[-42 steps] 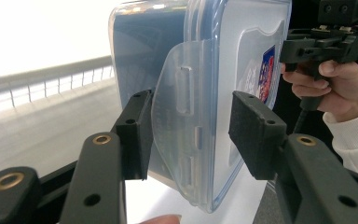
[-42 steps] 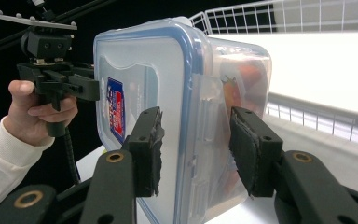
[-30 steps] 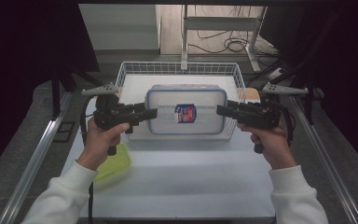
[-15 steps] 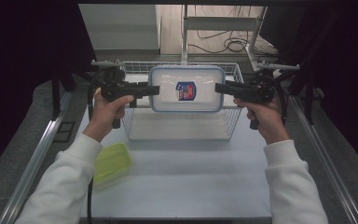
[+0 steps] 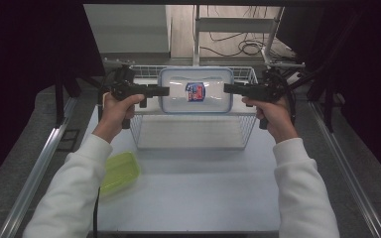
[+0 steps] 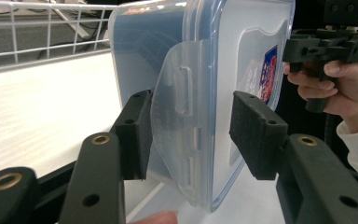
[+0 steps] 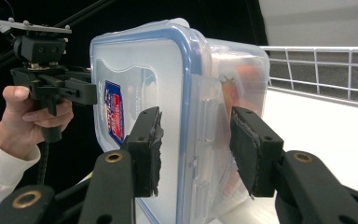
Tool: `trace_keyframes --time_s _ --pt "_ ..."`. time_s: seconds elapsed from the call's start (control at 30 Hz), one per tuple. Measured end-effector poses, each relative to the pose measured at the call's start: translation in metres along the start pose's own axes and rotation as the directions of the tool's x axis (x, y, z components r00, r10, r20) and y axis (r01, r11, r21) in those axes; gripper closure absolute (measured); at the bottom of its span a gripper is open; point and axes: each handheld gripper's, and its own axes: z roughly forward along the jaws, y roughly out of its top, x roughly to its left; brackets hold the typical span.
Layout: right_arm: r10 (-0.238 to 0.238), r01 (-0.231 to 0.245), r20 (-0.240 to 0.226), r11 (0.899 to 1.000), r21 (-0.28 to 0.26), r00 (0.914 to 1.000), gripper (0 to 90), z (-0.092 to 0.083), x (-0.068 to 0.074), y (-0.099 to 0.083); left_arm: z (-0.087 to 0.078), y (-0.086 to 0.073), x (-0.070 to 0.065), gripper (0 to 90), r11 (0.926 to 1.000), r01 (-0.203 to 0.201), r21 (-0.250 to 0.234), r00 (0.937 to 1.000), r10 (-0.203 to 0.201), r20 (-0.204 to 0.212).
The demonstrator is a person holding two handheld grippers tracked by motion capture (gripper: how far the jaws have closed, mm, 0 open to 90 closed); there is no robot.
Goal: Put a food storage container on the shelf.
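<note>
In the high view, a clear rectangular plastic food container with a blue-edged lid and a red-and-blue label point(image 5: 196, 90) hangs in the air above a white wire basket point(image 5: 194, 135) that stands on the pale table point(image 5: 193, 193). The black left gripper point(image 5: 164, 90) meets the container's short end at 9 o'clock, and the black right gripper point(image 5: 227, 89) meets the opposite end at 3 o'clock; each is held in a hand with a white sleeve. At 7 o'clock from the basket, well apart from it, a translucent yellow-green plastic lid point(image 5: 119, 171) lies flat on the table.

In the left gripper view, the left gripper point(image 6: 190, 135) has its jaws clamped across the container point(image 6: 200, 70) at the end with the clear latch flap point(image 6: 179, 126): one pad presses the base side, the other the lid side. The container stands on edge here, label toward 3 o'clock, where the right gripper point(image 6: 292, 49) shows farther off. Basket wires point(image 6: 46, 28) run at 11 o'clock.

In the right gripper view, the right gripper point(image 7: 196, 147) likewise grips the container point(image 7: 144, 88) across its end, pads pressed on lid and base. The left gripper point(image 7: 87, 92) shows at 9 o'clock, the basket point(image 7: 317, 60) at 2 o'clock.
</note>
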Motion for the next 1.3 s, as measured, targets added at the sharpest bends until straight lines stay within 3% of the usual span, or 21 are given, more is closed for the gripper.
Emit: trace_keyframes --time_s 0.33,0.53,0.8,0.97,1.1,1.23,1.3 --pt "0.048 -0.048 -0.002 0.999 0.005 0.9988 53.7 0.005 -0.009 0.005 0.003 0.005 0.007 50.4 0.9987 0.05 -0.011 0.9987 -0.05 0.011" --pt "0.069 -0.069 0.026 0.998 0.0 0.9973 52.3 0.009 -0.011 0.008 0.007 0.009 0.008 48.4 0.9981 0.062 -0.004 0.9979 -0.062 -0.016" --pt "0.101 -0.1 0.053 0.995 -0.014 0.9935 50.8 0.015 -0.013 0.009 0.012 0.011 0.017 46.9 0.9909 0.132 -0.026 0.9912 -0.132 0.001" --pt "0.128 -0.127 0.057 0.992 -0.015 0.9901 50.4 0.016 -0.015 0.009 0.014 0.012 0.019 46.1 0.9884 0.147 -0.036 0.989 -0.148 -0.009" --pt "0.122 -0.122 0.087 0.992 -0.004 0.9887 48.8 0.018 -0.013 0.01 0.019 0.013 0.018 39.0 0.9894 0.143 -0.027 0.9889 -0.144 -0.036" --pt "0.12 -0.121 0.121 0.993 0.002 0.9854 51.4 0.019 -0.012 0.011 0.024 0.012 0.023 35.2 0.9821 0.187 -0.026 0.9818 -0.187 -0.031" --pt "0.106 -0.111 0.144 0.994 0.025 0.9839 52.0 0.021 -0.012 0.01 0.027 0.012 0.025 29.9 0.9808 0.194 -0.024 0.9792 -0.195 -0.058"
